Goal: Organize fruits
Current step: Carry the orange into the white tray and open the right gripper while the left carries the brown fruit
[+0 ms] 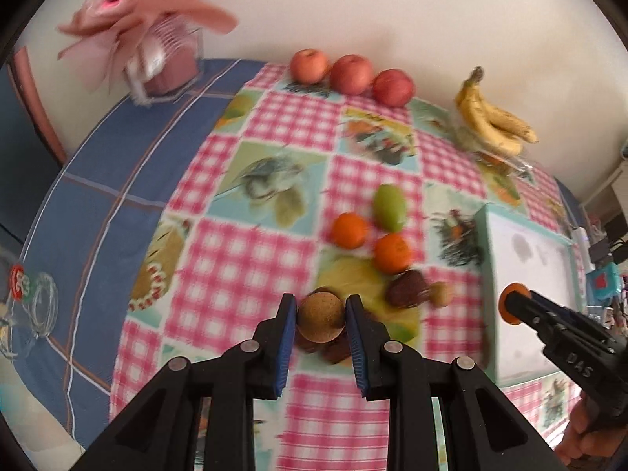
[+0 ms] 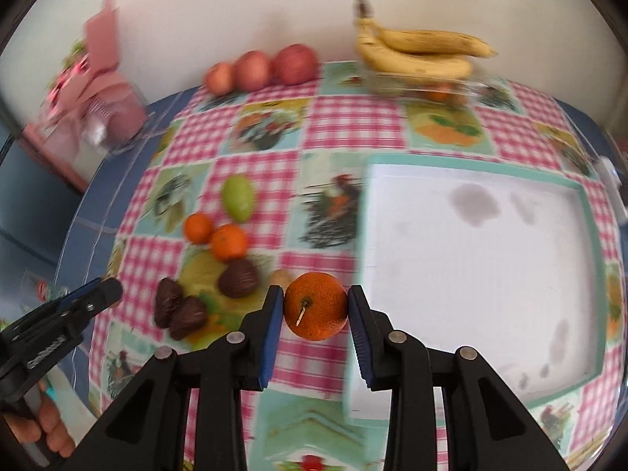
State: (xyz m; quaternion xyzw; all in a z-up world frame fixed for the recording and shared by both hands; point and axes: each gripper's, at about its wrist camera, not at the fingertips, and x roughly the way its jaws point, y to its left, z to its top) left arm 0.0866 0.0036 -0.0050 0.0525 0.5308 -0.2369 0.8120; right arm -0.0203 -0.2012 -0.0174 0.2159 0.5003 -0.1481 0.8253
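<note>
**Both claws loaded, tray open beside the fruit pile**

Table (image 2: 345, 133) under a pink checked cloth with fruit prints; its left part shows blue cloth, and a wall runs along the far edge. White tray (image 2: 482, 259) with a teal rim sits on the right side, inside bare apart from grey stains, and nothing lies on the cloth between it and the loose fruit. Far edge: banana bunch (image 2: 416, 53) on a clear container, then three apples (image 1: 351, 74) in a row against the wall. Pink flower box (image 1: 165, 51) far left on the blue cloth.

Mid-table cluster: green mango (image 1: 388, 208), two loose oranges (image 1: 348, 229) touching just beside it, dark brown fruits (image 2: 237, 278) nearer the camera, a small tan fruit (image 1: 441, 294) next to one of them.

Left claw (image 1: 321, 316) is clamped on a round tan fruit (image 1: 321, 316), pads touching both sides, above the dark fruits. Right claw (image 2: 316, 305) grips an orange (image 2: 316, 305), stem toward the camera, near the tray's left rim.
</note>
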